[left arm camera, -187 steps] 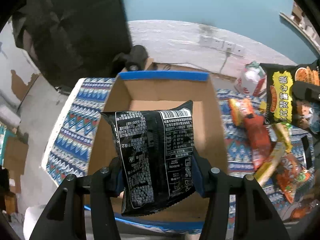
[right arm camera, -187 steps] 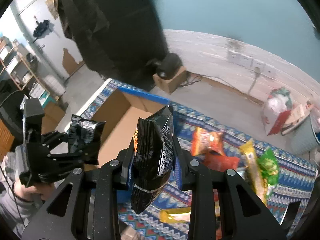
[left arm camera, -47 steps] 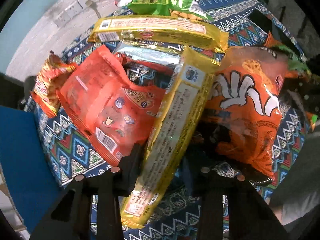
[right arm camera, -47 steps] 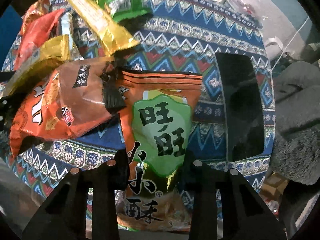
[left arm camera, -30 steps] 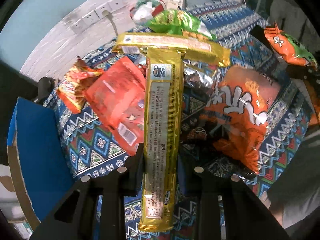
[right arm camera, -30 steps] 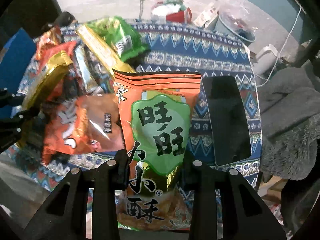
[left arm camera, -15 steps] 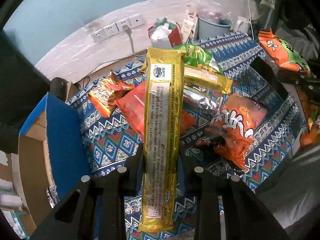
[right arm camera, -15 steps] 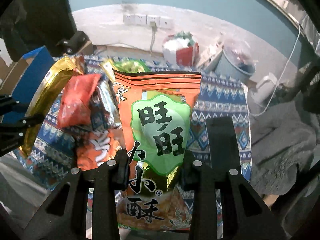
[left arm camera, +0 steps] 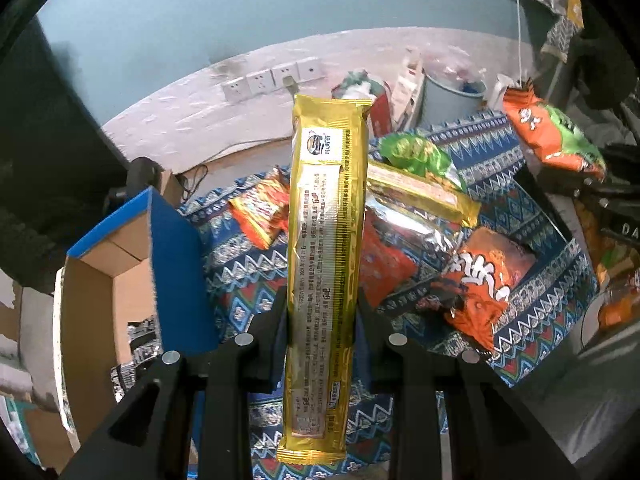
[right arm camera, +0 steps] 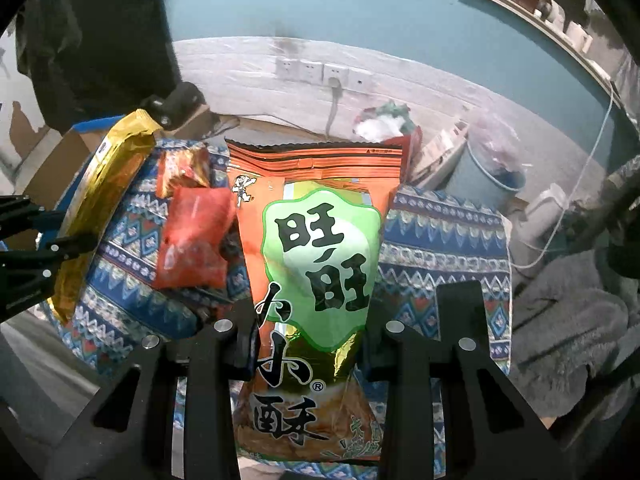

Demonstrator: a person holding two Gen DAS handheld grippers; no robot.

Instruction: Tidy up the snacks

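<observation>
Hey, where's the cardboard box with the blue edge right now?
In the left wrist view, the cardboard box sits at the left edge of the patterned cloth, left of the gold packet.

Snack packets (left arm camera: 416, 236) lie heaped on the patterned cloth (left arm camera: 248, 272), the open box (left arm camera: 112, 280) to their left.

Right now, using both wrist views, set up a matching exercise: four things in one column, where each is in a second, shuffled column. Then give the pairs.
Things:
1. long gold packet
2. orange and green bag
3. cardboard box
4. small green bag

Places:
A. lying on the patterned cloth among other snacks
B. clamped in the right gripper
C. standing open at the cloth's edge
D. clamped in the left gripper

Pairs: 1-D, 2-B, 3-C, 4-A
</observation>
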